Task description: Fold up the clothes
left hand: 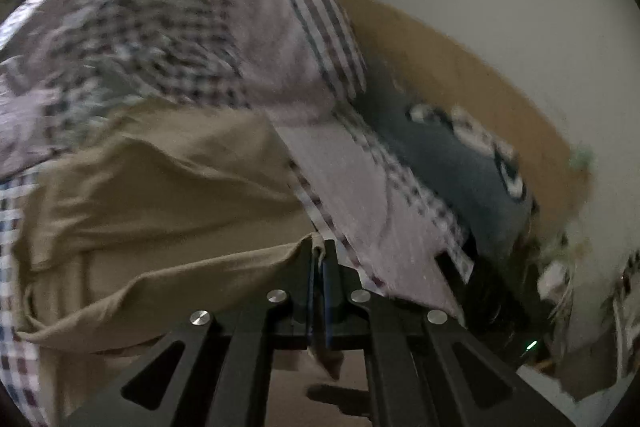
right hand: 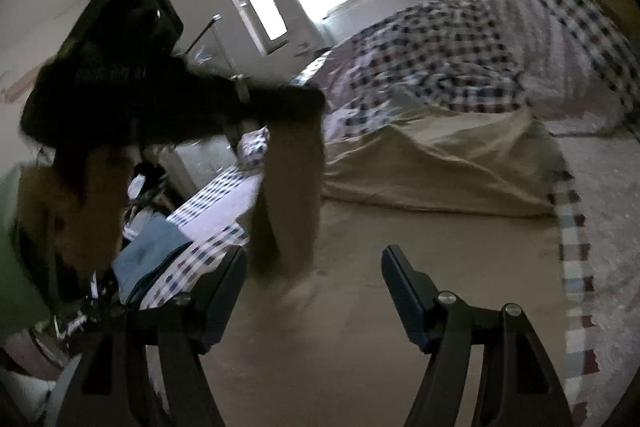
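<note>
The tan garment (left hand: 160, 195) lies on the checked bedspread (left hand: 132, 39), one edge pinched in the clamped left gripper (left hand: 318, 259) mid-fold; the empty right gripper (right hand: 314, 291) is opening, likely needing another edge next

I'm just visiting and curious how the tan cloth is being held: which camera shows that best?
The left wrist view. There the left tongs are shut on an edge of the tan cloth, close up. The right wrist view shows the same tan cloth spread over the bed, a strip hanging from the dark, blurred left tongs, the pinch itself unclear.
</note>
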A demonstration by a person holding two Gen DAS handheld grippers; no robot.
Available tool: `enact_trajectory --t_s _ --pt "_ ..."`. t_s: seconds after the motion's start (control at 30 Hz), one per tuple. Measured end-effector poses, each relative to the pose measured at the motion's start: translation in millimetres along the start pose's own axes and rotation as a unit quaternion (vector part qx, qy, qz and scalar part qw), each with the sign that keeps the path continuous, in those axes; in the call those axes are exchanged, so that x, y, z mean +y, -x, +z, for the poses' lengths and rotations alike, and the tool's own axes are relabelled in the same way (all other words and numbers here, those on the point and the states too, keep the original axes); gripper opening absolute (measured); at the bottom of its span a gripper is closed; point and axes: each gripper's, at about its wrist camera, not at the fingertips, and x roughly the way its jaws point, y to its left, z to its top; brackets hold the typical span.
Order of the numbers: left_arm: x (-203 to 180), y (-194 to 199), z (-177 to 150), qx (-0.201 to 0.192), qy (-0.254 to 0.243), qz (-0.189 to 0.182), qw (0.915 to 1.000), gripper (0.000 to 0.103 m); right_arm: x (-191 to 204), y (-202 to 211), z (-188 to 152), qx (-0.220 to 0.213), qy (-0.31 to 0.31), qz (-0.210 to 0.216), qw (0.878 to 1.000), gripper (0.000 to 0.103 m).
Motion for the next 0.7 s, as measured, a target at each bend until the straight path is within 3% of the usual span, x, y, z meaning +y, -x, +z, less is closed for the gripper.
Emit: enact_trajectory --t_s 0.2,0.3,0.37,0.4,0.43,0.5,0.57,0.63,0.7 --pt "-27 -67 -5 0.053 -0.018 -0.004 0.9984 0.002 -31 3 -7 0.035 -0.038 -0.022 0.998 0.071" --pt "-32 -94 -9 0.069 -0.010 -0.011 0.9975 0.002 -43 0 -14 0.066 -0.049 -0.052 0.995 0.047" --pt "-29 -112 -12 0.084 0.001 -0.018 0.9963 0.004 -53 -3 -22 0.085 -0.064 -0.070 0.992 0.013" --pt "-27 -120 -15 0.093 0.009 -0.018 0.9954 0.005 -61 -5 -26 0.097 -0.080 -0.077 0.989 0.006" --pt "-24 -126 -17 0.099 0.017 -0.018 0.9948 0.009 -72 -5 -31 0.111 -0.101 -0.090 0.985 0.004" --pt "-15 -133 -22 0.104 0.036 -0.020 0.9937 0.029 -87 -5 -39 0.131 -0.126 -0.101 0.978 0.003" --pt "5 -116 -27 0.073 0.067 -0.029 0.9947 0.057 -96 -1 -46 0.147 -0.139 -0.112 0.973 0.002" --pt "25 -99 -32 0.041 0.098 -0.038 0.9936 0.067 -98 4 -49 0.160 -0.135 -0.106 0.972 0.002" --pt "53 -74 -40 0.005 0.134 -0.036 0.9903 0.068 -95 9 -51 0.174 -0.119 -0.101 0.972 0.005"
